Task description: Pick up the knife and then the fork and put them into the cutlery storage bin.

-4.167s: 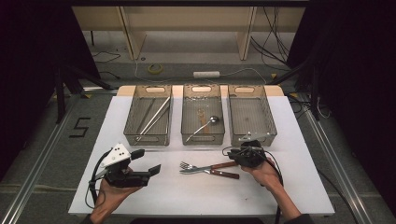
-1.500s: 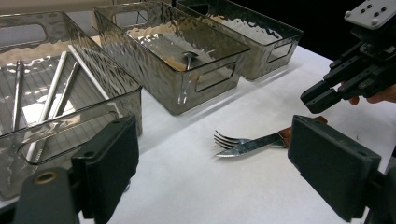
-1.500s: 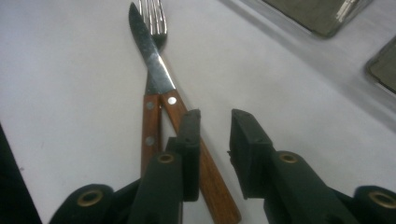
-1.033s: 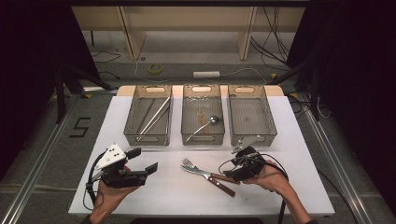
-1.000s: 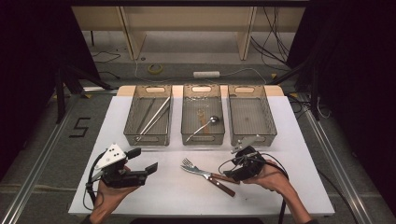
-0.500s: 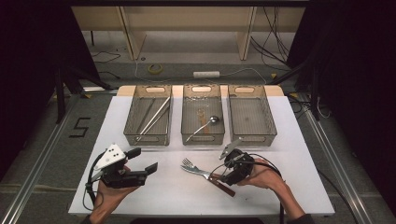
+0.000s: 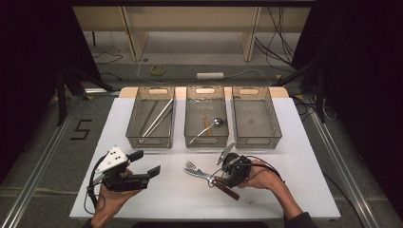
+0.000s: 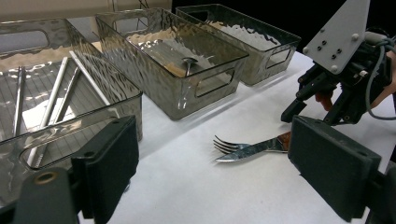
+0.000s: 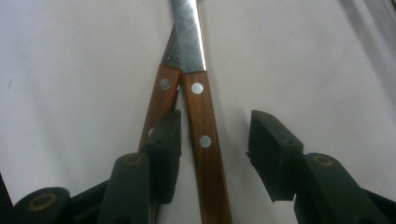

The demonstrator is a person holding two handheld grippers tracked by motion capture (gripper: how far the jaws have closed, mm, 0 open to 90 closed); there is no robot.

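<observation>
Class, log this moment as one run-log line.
right hand-held gripper: jaws closing around top wooden-handled fork, not gripped | left hand-held gripper: open, idle

Three bins stood in a row at the back of the table. The left bin held rods; the middle bin held a spoon; the right bin stood beside it. Before the middle bin lay two forks side by side, handles touching, between the left claw and the right claw.
</observation>
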